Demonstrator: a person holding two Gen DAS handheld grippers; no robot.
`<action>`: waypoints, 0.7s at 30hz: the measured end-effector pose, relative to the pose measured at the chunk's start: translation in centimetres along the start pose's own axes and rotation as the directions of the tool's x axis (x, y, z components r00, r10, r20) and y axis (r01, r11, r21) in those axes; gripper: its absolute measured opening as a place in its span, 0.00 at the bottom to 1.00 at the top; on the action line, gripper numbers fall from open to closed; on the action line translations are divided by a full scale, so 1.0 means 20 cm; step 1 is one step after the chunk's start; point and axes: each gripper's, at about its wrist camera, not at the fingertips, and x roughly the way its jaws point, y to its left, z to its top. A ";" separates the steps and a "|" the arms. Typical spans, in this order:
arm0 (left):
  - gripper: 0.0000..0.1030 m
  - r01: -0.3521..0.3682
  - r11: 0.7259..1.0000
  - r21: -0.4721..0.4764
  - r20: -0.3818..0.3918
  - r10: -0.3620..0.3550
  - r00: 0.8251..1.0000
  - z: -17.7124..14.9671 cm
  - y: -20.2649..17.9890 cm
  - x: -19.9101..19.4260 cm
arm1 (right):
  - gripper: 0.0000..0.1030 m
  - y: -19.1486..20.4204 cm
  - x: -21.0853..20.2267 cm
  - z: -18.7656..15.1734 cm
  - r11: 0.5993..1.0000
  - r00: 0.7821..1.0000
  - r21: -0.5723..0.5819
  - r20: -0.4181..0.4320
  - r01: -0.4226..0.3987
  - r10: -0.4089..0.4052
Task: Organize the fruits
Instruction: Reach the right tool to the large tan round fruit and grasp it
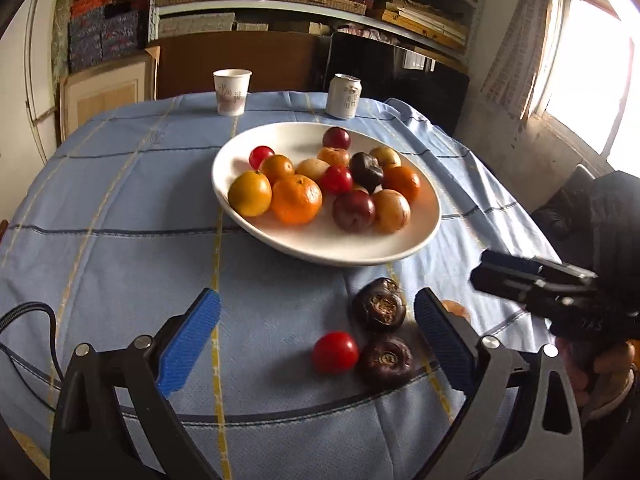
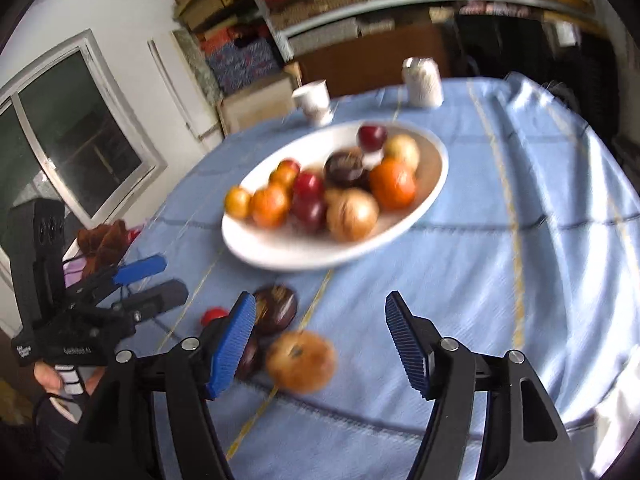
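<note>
A white plate on the blue tablecloth holds several fruits: oranges, red and dark plums, tan fruits. It also shows in the right wrist view. Loose on the cloth near me lie a red tomato, two dark brown fruits and a tan fruit. My left gripper is open, its jaws wide apart around the tomato and dark fruits. My right gripper is open, low over the tan fruit; it also shows in the left wrist view.
A paper cup and a white can stand at the table's far edge. Shelves with stacked boxes fill the back wall. A window is at the right. The right wrist view is motion-blurred.
</note>
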 end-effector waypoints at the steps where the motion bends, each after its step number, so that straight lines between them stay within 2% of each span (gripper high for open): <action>1: 0.93 -0.008 1.000 -0.015 0.000 0.008 1.000 0.00 0.01 0.00 | 0.66 0.01 0.02 -0.01 1.000 1.000 -0.007 -0.017 -0.002 0.002; 8: 0.93 -0.135 0.991 0.015 0.038 0.135 0.990 -0.03 0.01 -0.05 | 0.66 0.12 0.07 -0.08 0.988 0.992 -0.127 -0.080 0.087 -0.097; 10: 0.93 -0.158 0.987 0.008 0.044 0.158 0.986 -0.02 0.02 -0.05 | 0.66 0.14 0.07 -0.10 0.986 0.992 -0.147 -0.086 0.080 -0.093; 14: 0.93 -0.168 0.986 -0.018 0.043 0.168 0.985 -0.02 0.06 -0.06 | 0.64 0.17 0.09 -0.11 0.978 0.990 -0.190 -0.094 0.088 -0.107; 17: 0.93 -0.187 0.982 -0.017 0.051 0.188 0.981 -0.02 0.07 -0.07 | 0.59 0.17 0.10 -0.12 0.977 0.987 -0.192 -0.105 0.096 -0.118; 21: 0.93 -0.189 0.982 -0.012 0.052 0.189 0.981 -0.02 0.07 -0.07 | 0.57 0.16 0.11 -0.12 0.975 0.985 -0.196 -0.112 0.105 -0.129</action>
